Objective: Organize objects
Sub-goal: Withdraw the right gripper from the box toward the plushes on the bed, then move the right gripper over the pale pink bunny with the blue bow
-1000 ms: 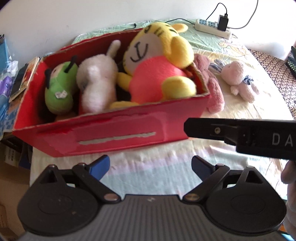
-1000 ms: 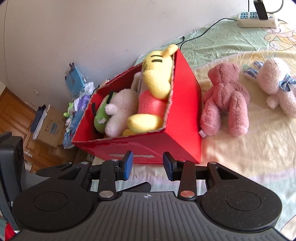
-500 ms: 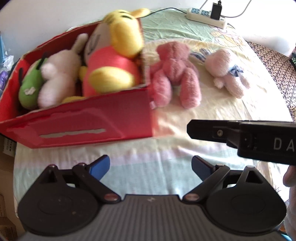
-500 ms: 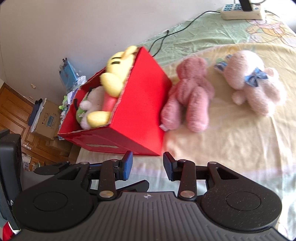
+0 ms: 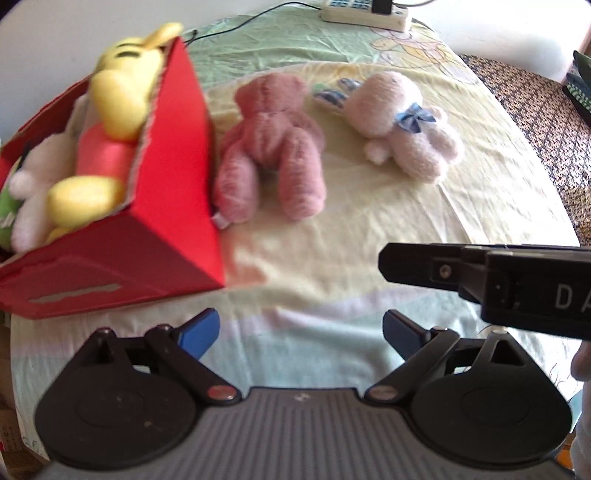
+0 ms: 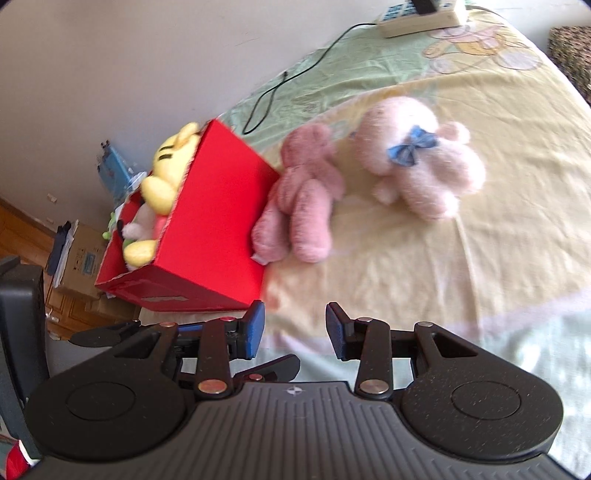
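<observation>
**Two plush toys left on the bed, both grippers empty**

The red cardboard box (image 5: pixel 155 221) at the left of the bed is already crowded: a yellow tiger plush (image 5: pixel 122 92) in a red top fills its near end, with a white plush (image 5: pixel 29 192) and a sliver of a green one behind. Two toys remain outside it. The dusty-pink teddy bear (image 5: pixel 273 147) lies face down with one leg touching the box's side wall, and the pale pink plush with a blue bow (image 5: pixel 406 125) lies just beside the bear, farther from the box.

So I judge the step in hand to be a reach for one of these two. The left gripper (image 5: pixel 299 328) hangs low over the near part of the bed with its jaws wide and nothing between them; the right gripper (image 6: pixel 295 325) points roughly toward the bear, jaws parted more narrowly and also empty. Neither touches a toy yet. The next move calls for carrying a gripper forward over the bear (the nearer target, I would say), closing on its soft body, then lifting it over the box rim, where little room is left.

The bed wears a yellow and pale green sheet (image 6: pixel 480 280) with a cartoon print near its far edge. A white power strip (image 5: pixel 365 13) rests there, its black cord (image 6: pixel 295 74) trailing along the plain wall. Beyond the box stand cardboard cartons (image 6: pixel 79 258) against wooden furniture.
</observation>
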The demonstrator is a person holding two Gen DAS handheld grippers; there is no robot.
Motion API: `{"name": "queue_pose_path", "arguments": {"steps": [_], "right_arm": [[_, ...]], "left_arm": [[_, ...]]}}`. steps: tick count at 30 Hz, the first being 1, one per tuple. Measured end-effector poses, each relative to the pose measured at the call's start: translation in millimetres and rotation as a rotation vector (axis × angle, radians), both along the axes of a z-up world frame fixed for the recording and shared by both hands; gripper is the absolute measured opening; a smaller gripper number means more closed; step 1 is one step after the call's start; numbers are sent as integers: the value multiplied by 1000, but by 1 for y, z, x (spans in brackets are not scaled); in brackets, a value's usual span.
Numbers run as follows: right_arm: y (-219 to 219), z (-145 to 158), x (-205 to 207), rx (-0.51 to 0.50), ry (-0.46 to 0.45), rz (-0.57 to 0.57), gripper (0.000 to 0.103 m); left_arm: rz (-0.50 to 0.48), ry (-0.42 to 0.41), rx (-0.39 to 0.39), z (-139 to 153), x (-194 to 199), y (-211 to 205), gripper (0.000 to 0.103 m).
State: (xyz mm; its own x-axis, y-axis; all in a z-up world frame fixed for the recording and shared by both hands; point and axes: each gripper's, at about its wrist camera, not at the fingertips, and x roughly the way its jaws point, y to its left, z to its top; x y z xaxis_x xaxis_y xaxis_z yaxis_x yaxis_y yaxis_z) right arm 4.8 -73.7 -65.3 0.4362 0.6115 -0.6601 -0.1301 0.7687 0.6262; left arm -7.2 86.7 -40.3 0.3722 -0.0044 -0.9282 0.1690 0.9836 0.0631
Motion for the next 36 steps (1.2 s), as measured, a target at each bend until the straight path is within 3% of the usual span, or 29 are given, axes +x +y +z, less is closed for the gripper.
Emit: {"name": "queue_pose_path", "arguments": {"steps": [20, 36], "right_arm": [[-53, -32, 6, 33, 86, -198, 41], [-67, -45, 10, 85, 102, -282, 37]], "left_arm": [[-104, 49, 42, -28, 32, -40, 96], [-107, 93, 36, -45, 54, -46, 98]]}}
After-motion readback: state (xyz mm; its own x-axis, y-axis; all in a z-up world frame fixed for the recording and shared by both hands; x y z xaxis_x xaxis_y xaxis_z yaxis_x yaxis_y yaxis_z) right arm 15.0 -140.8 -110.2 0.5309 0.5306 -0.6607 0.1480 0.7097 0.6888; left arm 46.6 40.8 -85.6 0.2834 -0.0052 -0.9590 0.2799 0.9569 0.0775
